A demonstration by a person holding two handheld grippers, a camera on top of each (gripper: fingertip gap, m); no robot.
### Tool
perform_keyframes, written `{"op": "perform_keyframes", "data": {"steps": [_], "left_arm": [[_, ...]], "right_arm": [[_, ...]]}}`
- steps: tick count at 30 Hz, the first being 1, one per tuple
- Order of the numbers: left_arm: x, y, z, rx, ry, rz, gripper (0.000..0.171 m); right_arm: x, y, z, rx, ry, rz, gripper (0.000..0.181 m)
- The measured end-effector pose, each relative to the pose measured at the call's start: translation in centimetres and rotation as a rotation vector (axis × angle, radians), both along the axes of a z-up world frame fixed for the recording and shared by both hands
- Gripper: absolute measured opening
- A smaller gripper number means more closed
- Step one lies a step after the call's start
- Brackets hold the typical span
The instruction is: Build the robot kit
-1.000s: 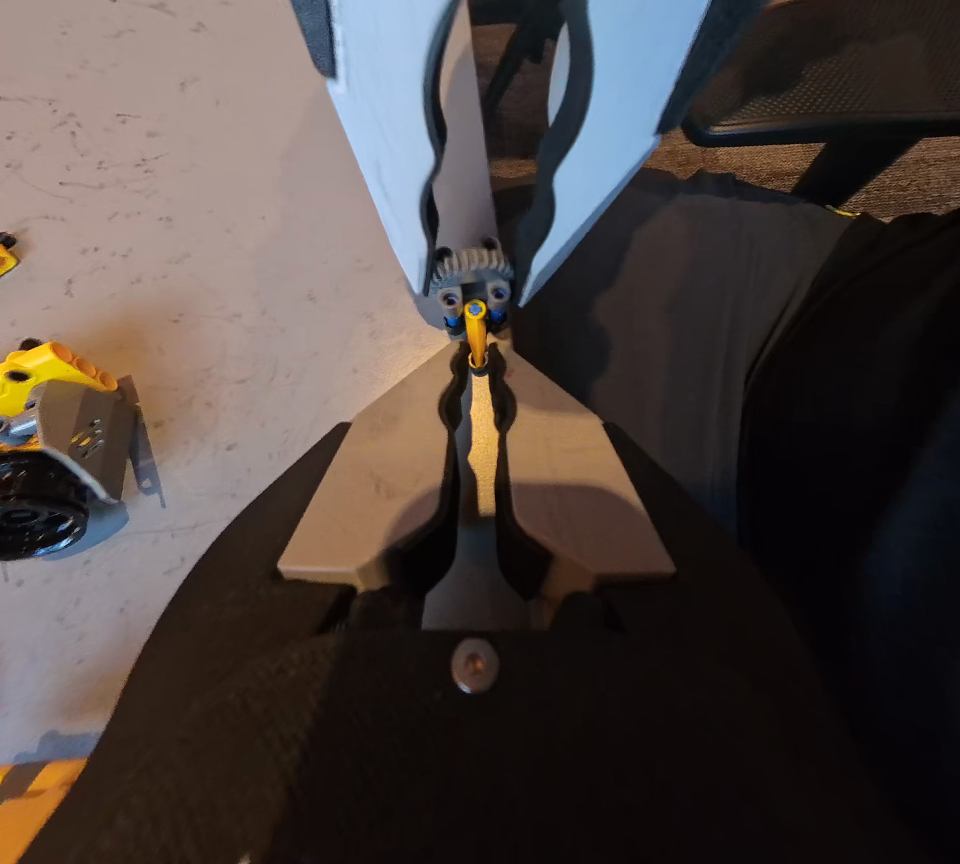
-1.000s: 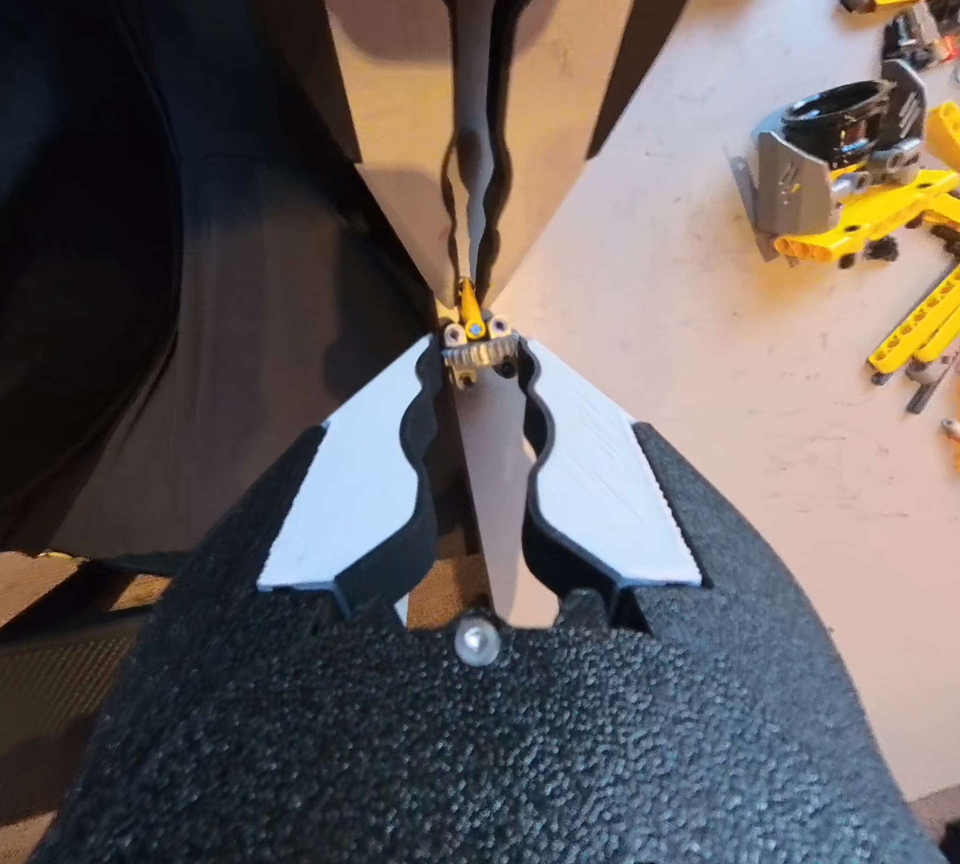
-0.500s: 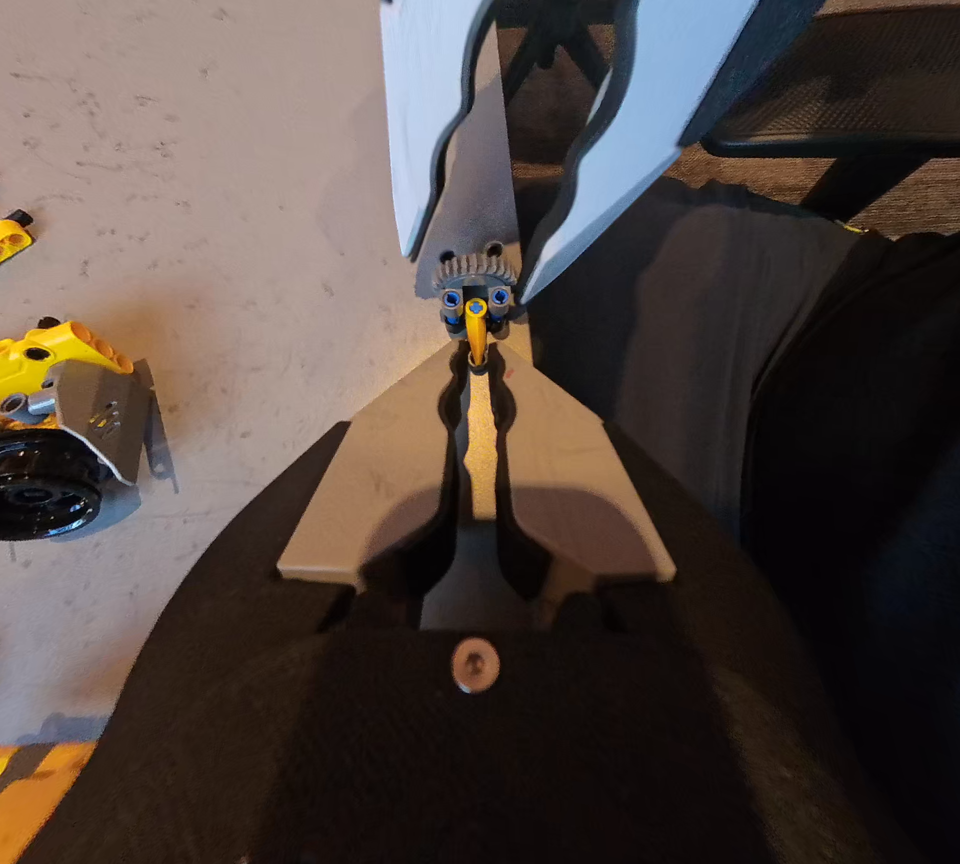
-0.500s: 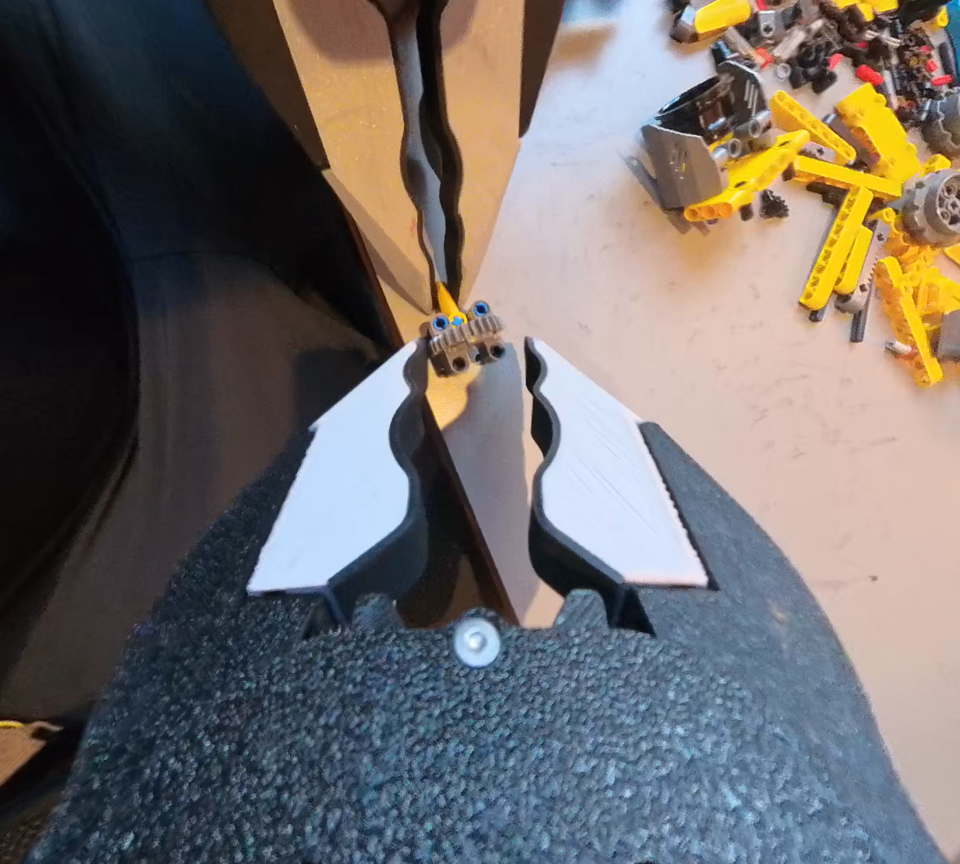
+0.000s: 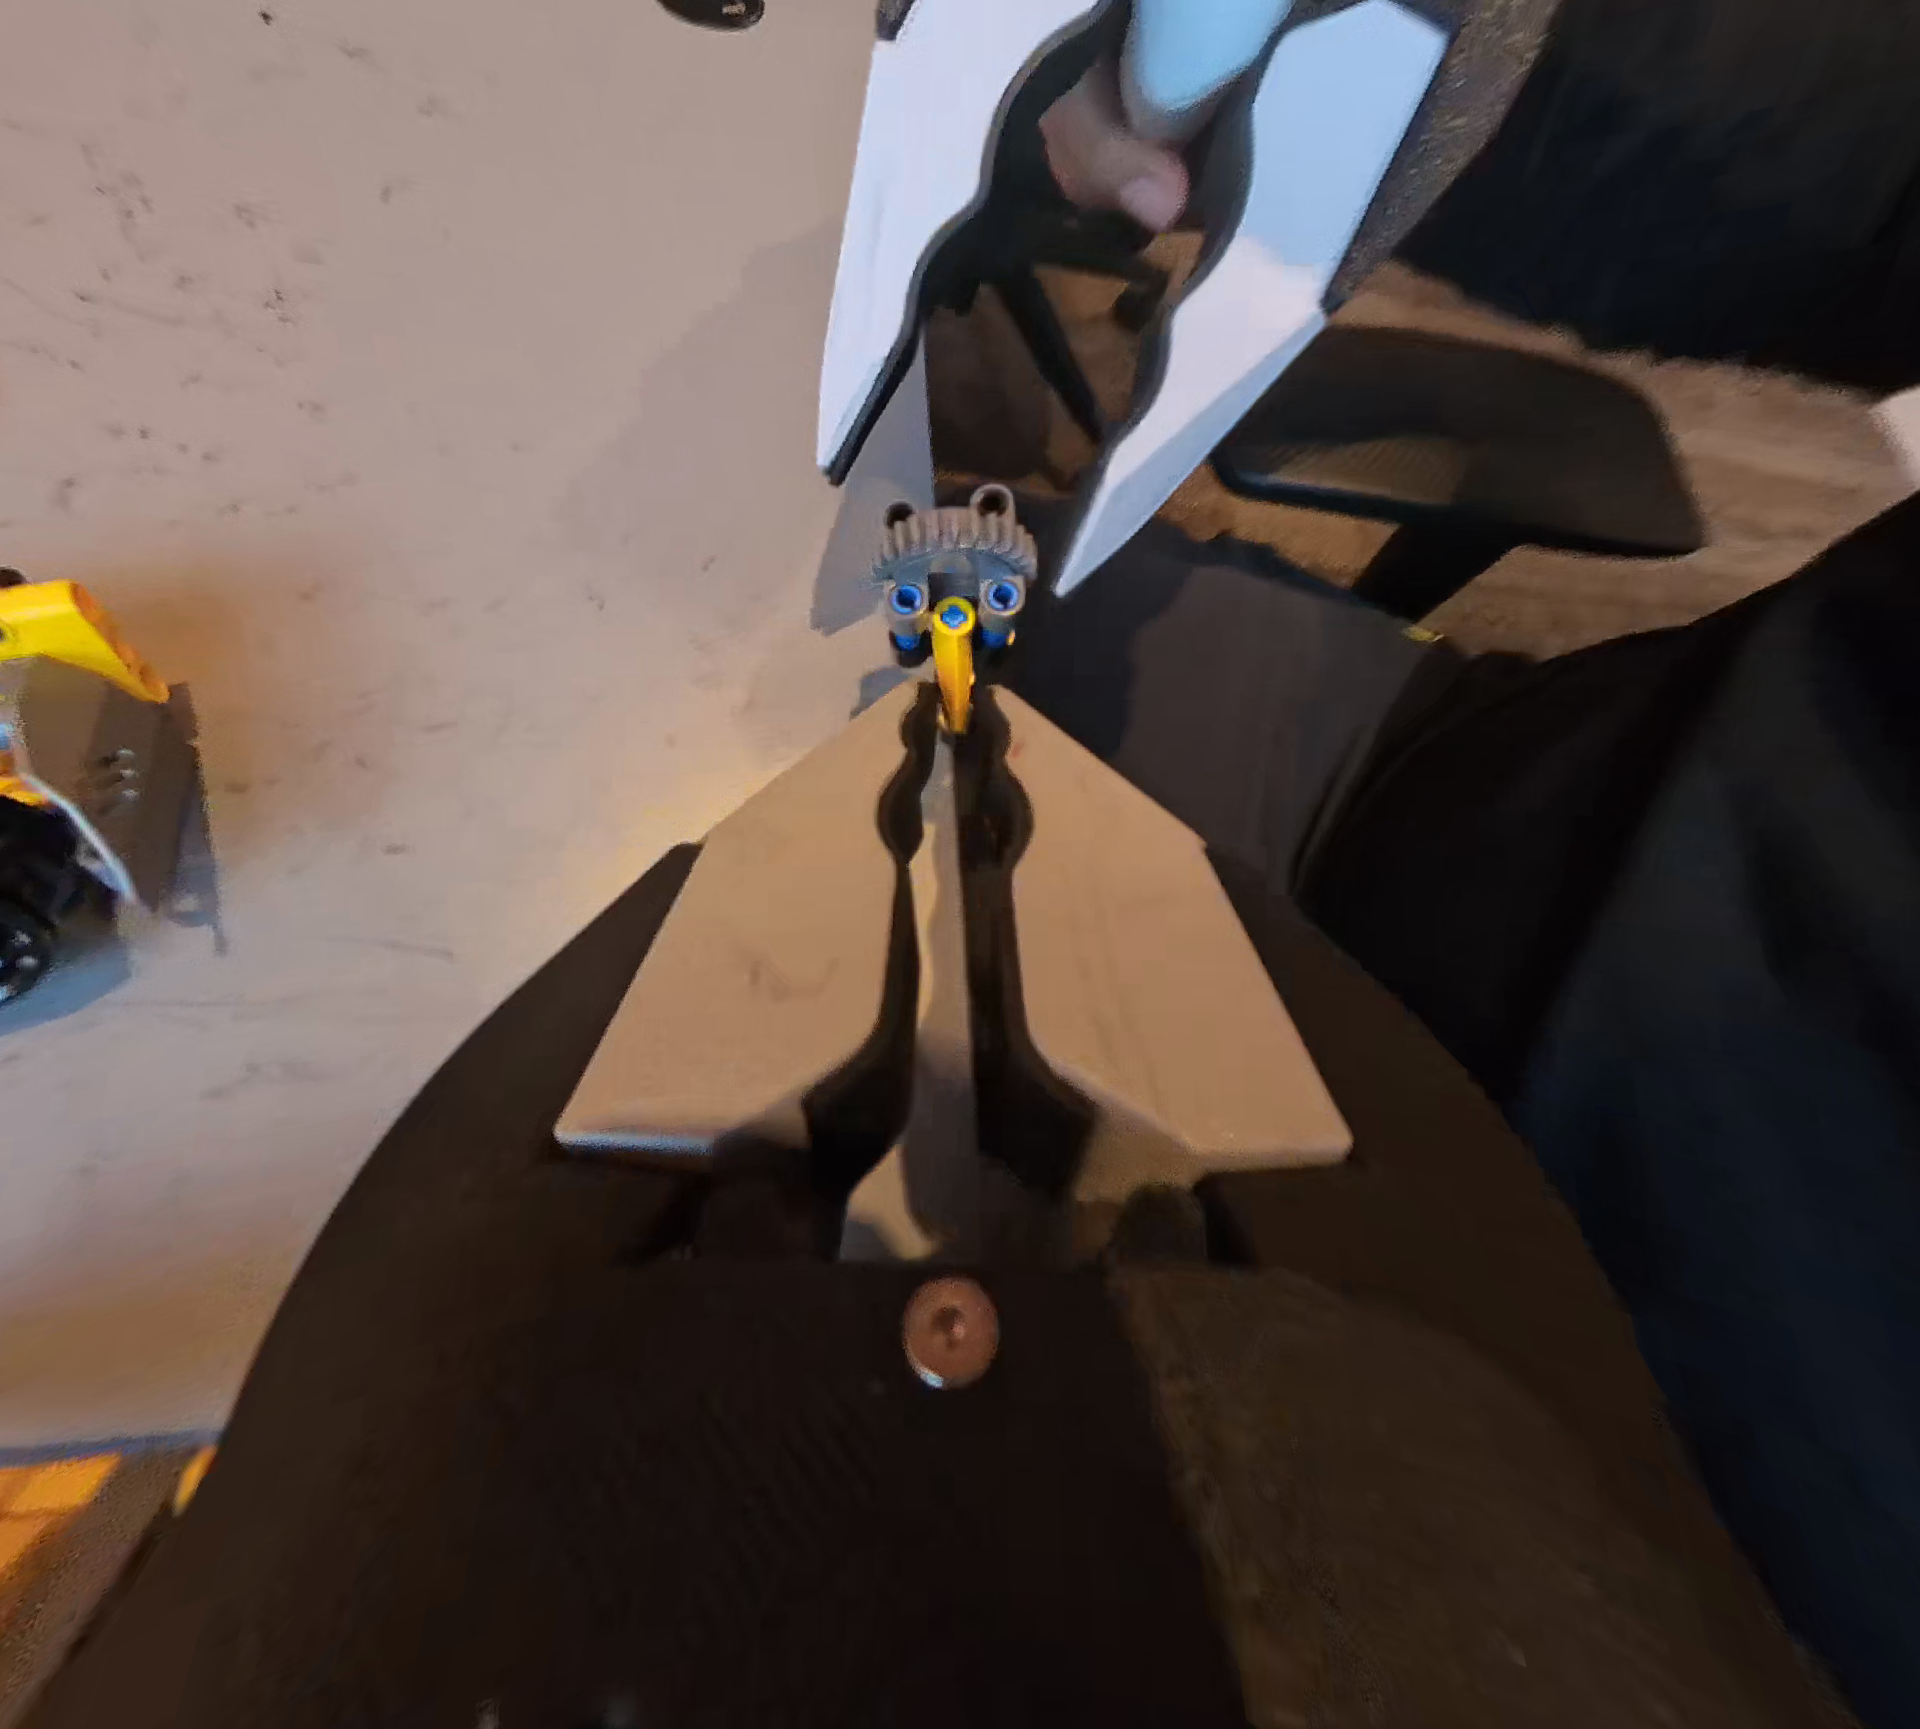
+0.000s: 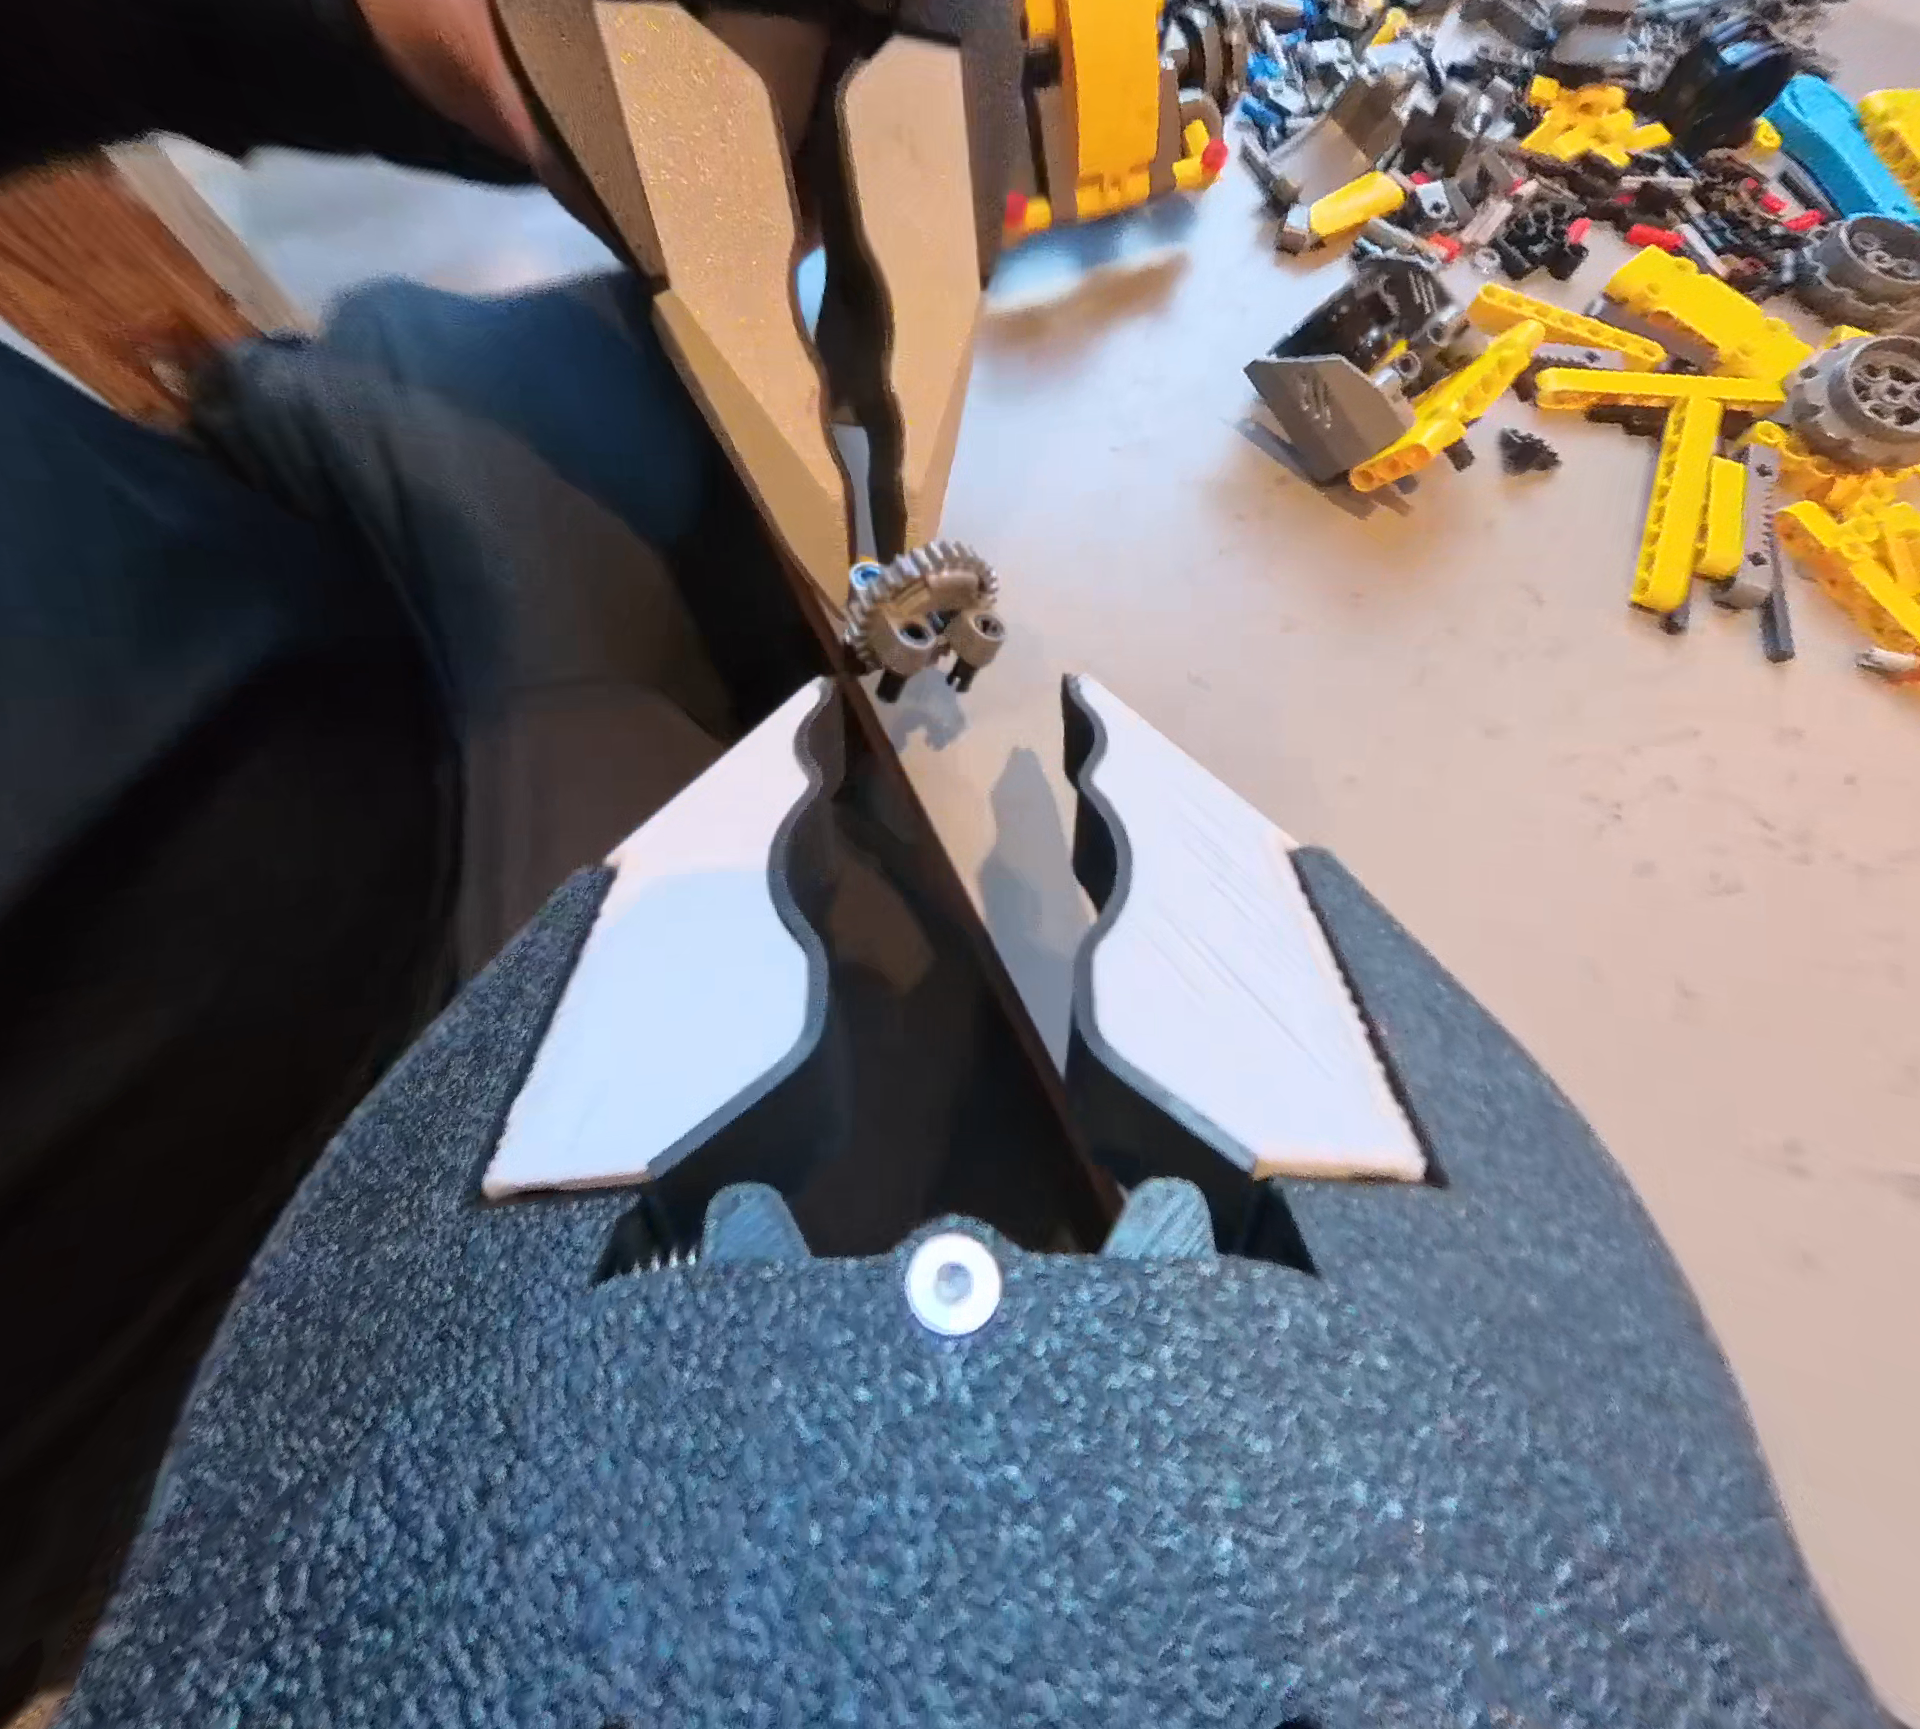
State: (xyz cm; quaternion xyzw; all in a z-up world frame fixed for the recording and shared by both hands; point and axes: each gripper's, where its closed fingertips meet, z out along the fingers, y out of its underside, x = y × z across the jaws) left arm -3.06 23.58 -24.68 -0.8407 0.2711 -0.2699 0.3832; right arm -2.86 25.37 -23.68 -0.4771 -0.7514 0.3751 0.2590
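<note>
While the left claw (image 5: 951,723) is clenched on the yellow axle (image 5: 952,666) of the gear assembly (image 5: 954,573), the right claw (image 6: 940,692) gapes released just beside it, above the counter (image 5: 416,329) edge.

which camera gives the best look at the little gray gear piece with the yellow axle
The left wrist view: the gear assembly faces the camera, showing its yellow axle pinched in the left tool and both blue pins. The right wrist view shows the gear's toothed back clearly, with the axle hidden.
</note>
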Motion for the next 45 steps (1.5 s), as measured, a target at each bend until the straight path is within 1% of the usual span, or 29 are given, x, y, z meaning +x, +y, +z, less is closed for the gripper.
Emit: {"op": "perform_keyframes", "data": {"steps": [4,6,7,10,14,16,18,20,23,26,29,30,32,34,36,38,40,41,43,45], "left_arm": [[0.3,-1.0,2.2,-0.045,-0.176,0.017,0.005],[0.7,-1.7,3.2,-0.084,-0.255,0.011,0.006],[0.8,-2.1,3.4,-0.09,-0.264,0.011,0.006],[0.9,-2.8,3.8,-0.069,-0.227,0.029,0.006],[1.6,-4.2,4.6,-0.043,-0.195,0.027,0.006],[2.0,-4.9,4.8,-0.046,-0.194,0.021,0.006],[2.4,-5.4,4.8,-0.053,-0.194,0.017,0.006],[2.6,-6.1,4.9,-0.063,-0.202,0.014,0.006],[2.6,-6.4,5.2,-0.073,-0.249,0.009,0.005],[2.2,-6.2,4.7,-0.099,-0.273,0.02,0.006],[1.4,-5.2,4.0,-0.09,-0.243,0.053,0.005],[1.0,-4.8,3.7,-0.07,-0.216,0.077,0.005],[-0.3,-3.0,2.9,-0.018,-0.119,0.147,0.005],[-2.0,-1.1,1.4,0.015,0.015,0.225,0.005],[-2.8,0.1,-0.2,0.005,0.108,0.277,0.005],[-3.2,0.8,-1.6,-0.007,0.18,0.308,0.005],[-3.6,1.2,-2.8,-0.025,0.254,0.333,0.005],[-3.8,1.3,-3.2,-0.032,0.274,0.338,0.006],[-3.9,1.5,-3.2,-0.021,0.266,0.346,0.005],[-3.9,1.5,-3.2,-0.03,0.249,0.349,0.005]], "right_arm": [[0.7,-1.7,1.8,-0.215,0.037,0.075,0.041],[0.9,-2.8,2.7,-0.297,0.05,0.112,0.045],[0.9,-3.1,3.0,-0.326,0.052,0.12,0.046],[1.0,-3.9,4.0,-0.399,0.055,0.144,0.046],[1.2,-4.9,4.7,-0.484,0.043,0.171,0.04],[1.3,-5.7,4.8,-0.496,0.043,0.203,0.035],[1.5,-6.6,5.1,-0.501,0.058,0.247,0.024],[1.6,-7.1,5.1,-0.473,0.084,0.274,0.024],[1.6,-7.4,5.2,-0.383,0.157,0.31,0.023],[1.0,-7.2,4.6,-0.25,0.216,0.311,0.023],[0.4,-6.2,3.8,-0.269,0.169,0.271,0.025],[0.2,-5.7,3.5,-0.284,0.152,0.255,0.031],[-0.4,-3.8,3.0,-0.287,0.145,0.186,0.038],[-1.0,-1.0,2.3,-0.279,0.15,0.075,0.038],[-1.1,0.9,1.8,-0.304,0.151,-0.003,0.038],[-0.8,1.5,1.5,-0.349,0.164,-0.031,0.038],[-0.5,1.8,1.0,-0.348,0.163,-0.046,0.037],[-0.4,1.9,0.6,-0.324,0.158,-0.057,0.037],[-0.3,2.2,0.0,-0.268,0.148,-0.073,0.035],[-0.4,2.2,-0.2,-0.247,0.147,-0.074,0.035]]}}
